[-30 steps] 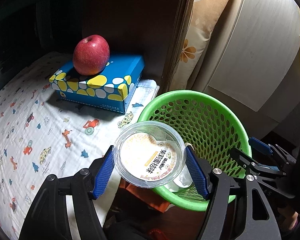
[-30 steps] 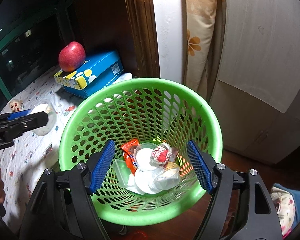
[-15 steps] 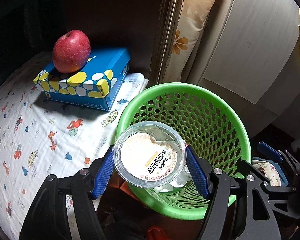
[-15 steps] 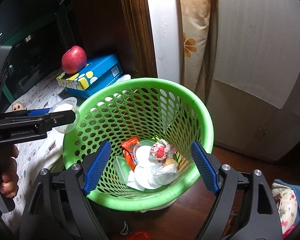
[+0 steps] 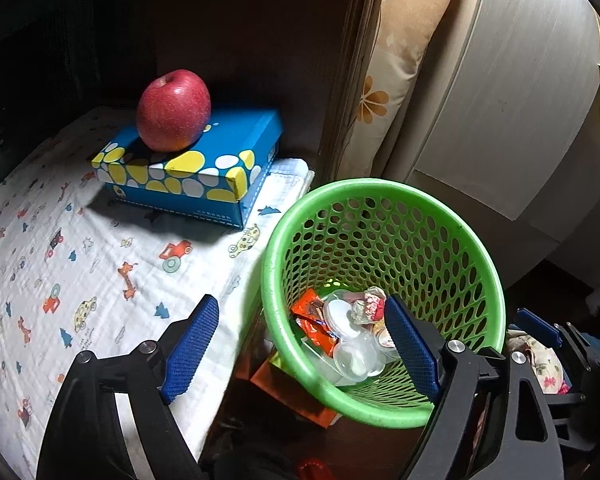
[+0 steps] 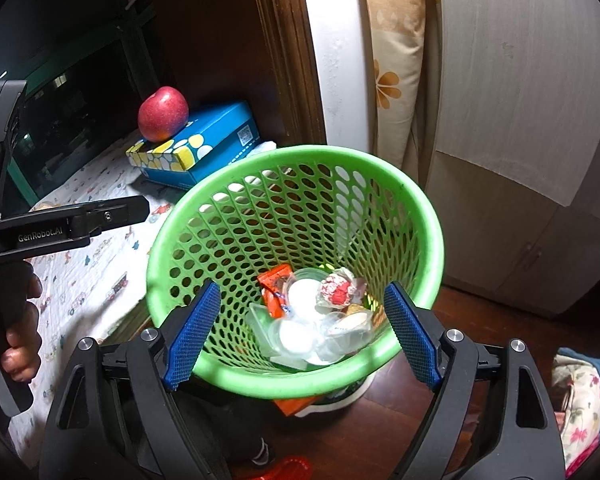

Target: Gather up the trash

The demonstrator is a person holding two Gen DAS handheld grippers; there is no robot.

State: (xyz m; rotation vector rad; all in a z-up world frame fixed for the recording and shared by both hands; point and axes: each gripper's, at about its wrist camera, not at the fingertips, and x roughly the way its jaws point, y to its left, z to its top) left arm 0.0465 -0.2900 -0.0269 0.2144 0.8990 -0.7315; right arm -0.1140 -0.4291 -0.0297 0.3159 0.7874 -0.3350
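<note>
The left gripper (image 5: 300, 348) stands wide, its blue pads (image 5: 190, 346) well apart with nothing between them; its jaws have just been opening. Directly ahead of it and below, slightly toward its right pad, sits the green basket (image 5: 480, 256), its mouth open to the tongs, and at the bottom lies the collected trash: clear plastic cups (image 5: 354, 356), an orange wrapper (image 5: 310, 312) and a crumpled red-and-white wrapper (image 5: 368, 306). Which of the cups came from this gripper cannot be told. The right gripper (image 6: 300, 338) is also spread wide and empty, its jaws having just been opening a little; the basket's near rim sits between its pads, so it hangs straight over the same heap, and in its view the left tool and the person's hand (image 6: 10, 344) appear off to its left side. To the left of the left gripper, past its left pad, a white cloth (image 5: 60, 264) printed with small cars and animals covers a surface; no trash shows on the part in view. Farther ahead on that cloth rests a blue box (image 5: 204, 168) with yellow and white spots, its long side running away and rightward, and a red apple (image 5: 174, 110) sits on top. Judging from this, any next piece lies left of both tongs, nearer the left hand.
</note>
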